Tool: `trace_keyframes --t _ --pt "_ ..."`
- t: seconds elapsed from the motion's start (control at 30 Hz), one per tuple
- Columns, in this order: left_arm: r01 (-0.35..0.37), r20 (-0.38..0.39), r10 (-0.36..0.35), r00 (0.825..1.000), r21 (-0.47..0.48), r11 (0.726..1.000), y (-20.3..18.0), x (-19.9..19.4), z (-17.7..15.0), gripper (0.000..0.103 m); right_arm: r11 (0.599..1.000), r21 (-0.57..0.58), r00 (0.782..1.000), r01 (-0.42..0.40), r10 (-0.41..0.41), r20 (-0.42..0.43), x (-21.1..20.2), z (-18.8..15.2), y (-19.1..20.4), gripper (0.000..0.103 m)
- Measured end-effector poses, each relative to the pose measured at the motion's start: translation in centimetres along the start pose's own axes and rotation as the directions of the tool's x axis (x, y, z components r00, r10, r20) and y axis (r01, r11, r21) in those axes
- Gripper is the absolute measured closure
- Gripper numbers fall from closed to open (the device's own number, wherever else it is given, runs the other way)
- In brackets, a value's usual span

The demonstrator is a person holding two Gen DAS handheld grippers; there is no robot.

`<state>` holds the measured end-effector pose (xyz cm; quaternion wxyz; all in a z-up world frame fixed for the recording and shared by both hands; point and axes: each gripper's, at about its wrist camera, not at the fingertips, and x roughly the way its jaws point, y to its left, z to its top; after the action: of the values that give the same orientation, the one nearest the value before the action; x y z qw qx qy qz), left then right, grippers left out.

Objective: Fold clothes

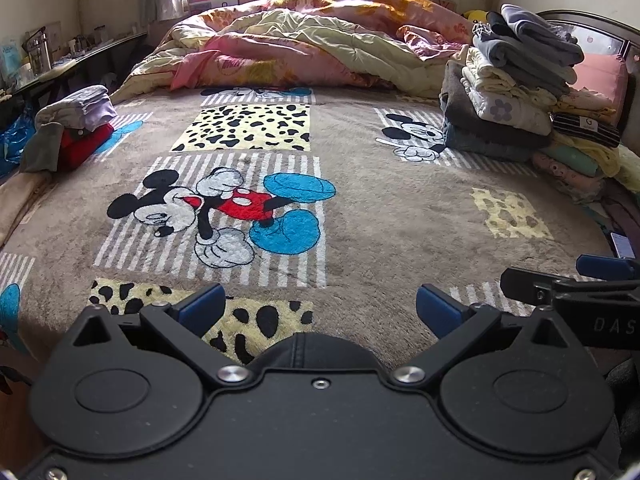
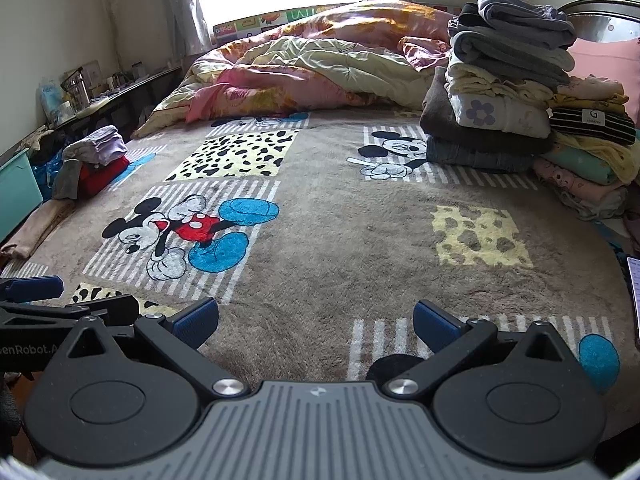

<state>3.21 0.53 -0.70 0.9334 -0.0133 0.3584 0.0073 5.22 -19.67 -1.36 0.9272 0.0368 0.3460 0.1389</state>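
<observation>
Clothes sit in two places on the bed: a tall folded stack (image 1: 516, 84) at the far right edge, with grey pieces on top, cream and floral ones under them and dark ones at the base, and a smaller pile (image 1: 76, 124) at the far left edge, where a pale lilac-grey garment rests on something red. Just beside the tall stack, toward the right edge, I see a second, lower heap (image 2: 588, 148) with a black striped item over yellow, mint and pink layers. A crumpled pink and yellow quilt (image 1: 304, 40) lies across the far end of the bed, below the bright window. The brown cartoon-mouse blanket (image 1: 380, 216) covers the middle of the bed, and no garment lies on that part. My left gripper (image 1: 320, 308) hovers over the near edge with its blue-padded fingers (image 1: 202, 308) spread wide and nothing between them. My right gripper (image 2: 316, 320) hangs just beside it, also over the near edge, its fingers (image 2: 434, 326) released and grasping nothing. Each gripper shows at the edge of the other's view. A phone (image 2: 634, 300) lies at the right edge of the bed.
</observation>
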Motion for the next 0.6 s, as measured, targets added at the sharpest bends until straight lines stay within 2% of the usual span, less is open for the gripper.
trace_keyframes --t 0.6 --pt "0.008 -0.009 -0.008 1.0 -0.012 1.0 1.0 1.4 0.8 0.001 1.0 -0.016 1.0 0.003 -0.003 -0.007 1.4 1.1 0.6 0.0"
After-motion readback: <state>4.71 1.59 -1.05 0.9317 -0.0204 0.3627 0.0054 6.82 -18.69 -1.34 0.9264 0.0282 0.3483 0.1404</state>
